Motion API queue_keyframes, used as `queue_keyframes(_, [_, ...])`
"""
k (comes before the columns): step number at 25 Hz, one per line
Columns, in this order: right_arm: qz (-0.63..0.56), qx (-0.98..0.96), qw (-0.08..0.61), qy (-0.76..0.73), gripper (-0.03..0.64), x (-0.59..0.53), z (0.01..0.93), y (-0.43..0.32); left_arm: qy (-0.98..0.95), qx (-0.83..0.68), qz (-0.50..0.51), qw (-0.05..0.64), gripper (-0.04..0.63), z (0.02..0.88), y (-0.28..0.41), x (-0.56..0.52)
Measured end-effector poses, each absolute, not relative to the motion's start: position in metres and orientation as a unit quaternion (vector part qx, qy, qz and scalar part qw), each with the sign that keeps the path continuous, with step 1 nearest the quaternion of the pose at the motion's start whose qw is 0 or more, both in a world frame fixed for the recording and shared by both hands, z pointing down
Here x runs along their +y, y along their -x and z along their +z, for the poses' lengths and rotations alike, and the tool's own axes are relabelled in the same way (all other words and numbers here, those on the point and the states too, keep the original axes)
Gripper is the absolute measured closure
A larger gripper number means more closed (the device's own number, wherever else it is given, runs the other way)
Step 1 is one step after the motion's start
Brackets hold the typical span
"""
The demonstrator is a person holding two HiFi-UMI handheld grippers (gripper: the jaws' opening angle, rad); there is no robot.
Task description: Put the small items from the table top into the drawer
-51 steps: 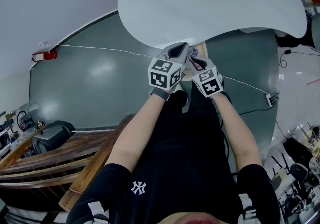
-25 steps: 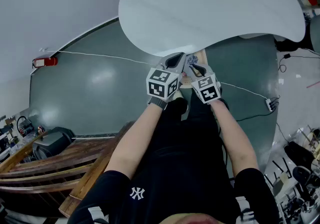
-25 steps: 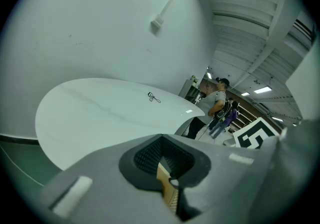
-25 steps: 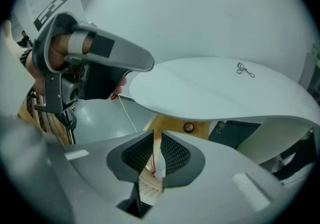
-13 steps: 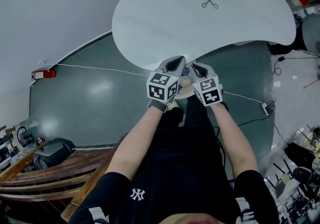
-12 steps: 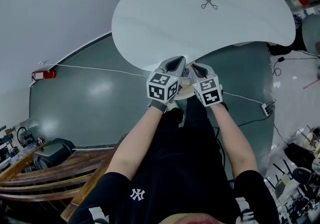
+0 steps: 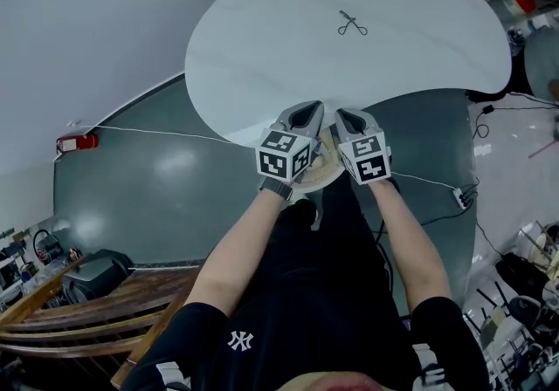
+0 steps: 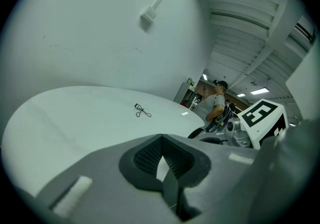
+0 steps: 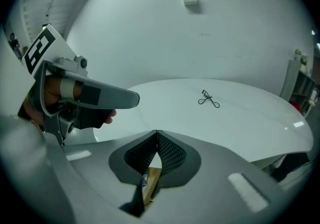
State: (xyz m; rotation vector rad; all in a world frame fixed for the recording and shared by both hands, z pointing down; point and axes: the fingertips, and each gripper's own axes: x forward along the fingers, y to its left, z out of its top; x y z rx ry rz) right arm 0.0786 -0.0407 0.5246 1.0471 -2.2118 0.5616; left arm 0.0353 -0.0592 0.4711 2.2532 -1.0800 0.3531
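A small black scissor-like metal item (image 7: pixel 352 25) lies alone on the far part of the white table top (image 7: pixel 262 40); it also shows as the item (image 8: pixel 143 111) and the item (image 9: pixel 208 99) in the two gripper views. My left gripper (image 7: pixel 303 115) and right gripper (image 7: pixel 348 120) are side by side at the table's near edge, both shut with nothing between the jaws. Under them a bit of the wooden drawer (image 7: pixel 329 173) sticks out below the table edge. A sliver of that wood (image 9: pixel 150 180) shows below the right jaws. The drawer's inside is hidden.
A white cable (image 7: pixel 148 131) and a power strip (image 7: pixel 460 198) lie on the dark green floor (image 7: pixel 166 180). Wooden benches (image 7: pixel 79 311) stand at lower left, and clutter (image 7: pixel 524 276) sits at lower right. A person (image 8: pixel 216 104) stands in the background beyond the table.
Both grippers have moved forward to the table's edge. The drawer, whose contents showed earlier, now shows only a narrow wooden rim beneath them. The scissor-like item has stayed put.
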Motion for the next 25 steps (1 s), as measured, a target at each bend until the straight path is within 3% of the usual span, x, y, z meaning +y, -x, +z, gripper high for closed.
queue_keyframes(25, [0.209,-0.819,0.322,-0.426,0.571,-0.210,0.543,-0.142,-0.830,-0.430,0.140,0.326,0.595,0.494,-0.064,-0.167])
